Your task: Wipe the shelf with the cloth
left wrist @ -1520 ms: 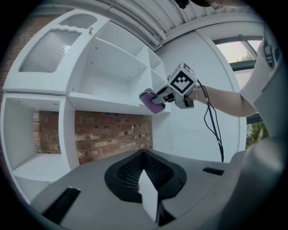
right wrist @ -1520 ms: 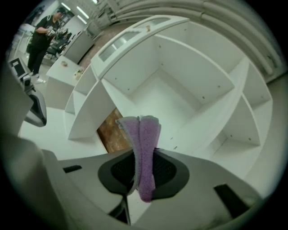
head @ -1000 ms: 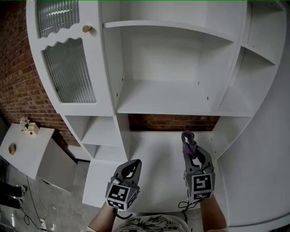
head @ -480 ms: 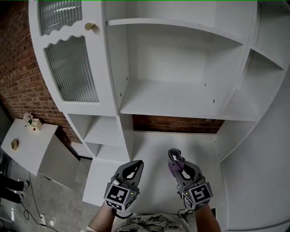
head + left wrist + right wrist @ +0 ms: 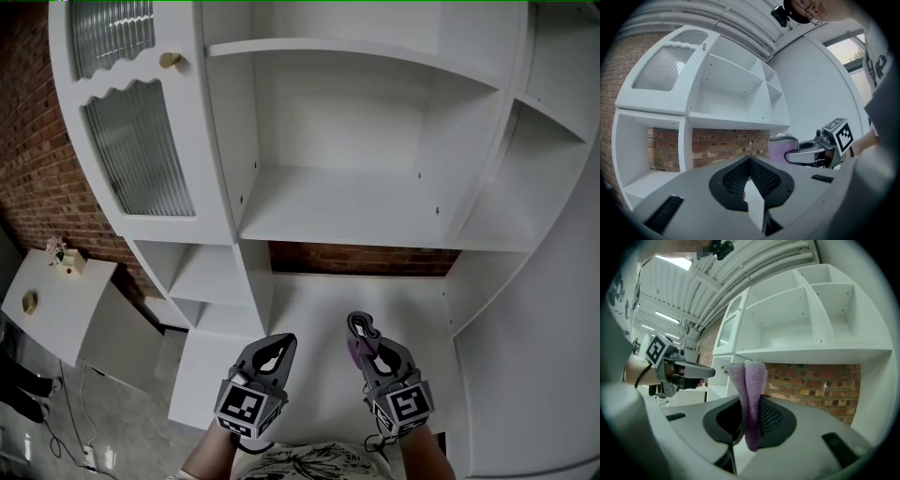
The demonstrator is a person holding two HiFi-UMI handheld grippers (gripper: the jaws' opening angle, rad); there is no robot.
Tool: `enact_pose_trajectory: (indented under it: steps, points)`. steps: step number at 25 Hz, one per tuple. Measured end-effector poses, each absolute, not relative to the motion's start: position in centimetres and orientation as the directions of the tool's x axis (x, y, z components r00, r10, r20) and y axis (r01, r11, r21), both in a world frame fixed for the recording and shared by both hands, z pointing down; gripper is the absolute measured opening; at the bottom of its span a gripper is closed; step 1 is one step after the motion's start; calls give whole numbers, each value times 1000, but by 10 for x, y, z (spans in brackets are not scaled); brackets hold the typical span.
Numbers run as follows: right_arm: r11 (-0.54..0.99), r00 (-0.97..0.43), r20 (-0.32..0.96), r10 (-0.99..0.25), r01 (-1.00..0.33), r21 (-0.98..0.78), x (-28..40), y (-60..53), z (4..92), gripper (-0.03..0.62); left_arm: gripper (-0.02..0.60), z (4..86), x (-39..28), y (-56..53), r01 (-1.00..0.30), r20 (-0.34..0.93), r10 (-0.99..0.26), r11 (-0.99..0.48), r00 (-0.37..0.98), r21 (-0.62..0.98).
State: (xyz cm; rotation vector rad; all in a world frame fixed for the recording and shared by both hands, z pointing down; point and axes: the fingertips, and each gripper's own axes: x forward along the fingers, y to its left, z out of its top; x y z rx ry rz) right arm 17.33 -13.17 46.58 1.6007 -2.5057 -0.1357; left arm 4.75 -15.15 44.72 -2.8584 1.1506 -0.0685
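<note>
1. Withdrawn toward me since a second ago: cloth [image 5: 751, 394], purple, folded, pinched in my right claw [image 5: 364, 328], low over the shelf [image 5: 309, 309], apparently clear of it.
2. Left claw [image 5: 274, 345]: closed, empty, alongside.
3. Step: between strokes, I judge. Next move calls for pressing the cloth down and sweeping.

Two grippers on show, the left gripper [image 5: 279, 342] and the right gripper [image 5: 364, 326], and just one purple cloth [image 5: 355, 349]. One white shelf unit [image 5: 337, 202], one round knob [image 5: 170, 60]. Two ribbed glass panels there, the upper panel [image 5: 103, 33] and the lower panel [image 5: 141, 155].
</note>
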Motion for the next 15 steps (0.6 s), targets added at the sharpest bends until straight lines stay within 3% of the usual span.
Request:
enact_pose_trajectory:
  steps: [15]
  points:
    - [431,-424,74,-903,-892,140,183,-139,468,67,14,436,59,-161,-684,2,-686,-725,728,-80]
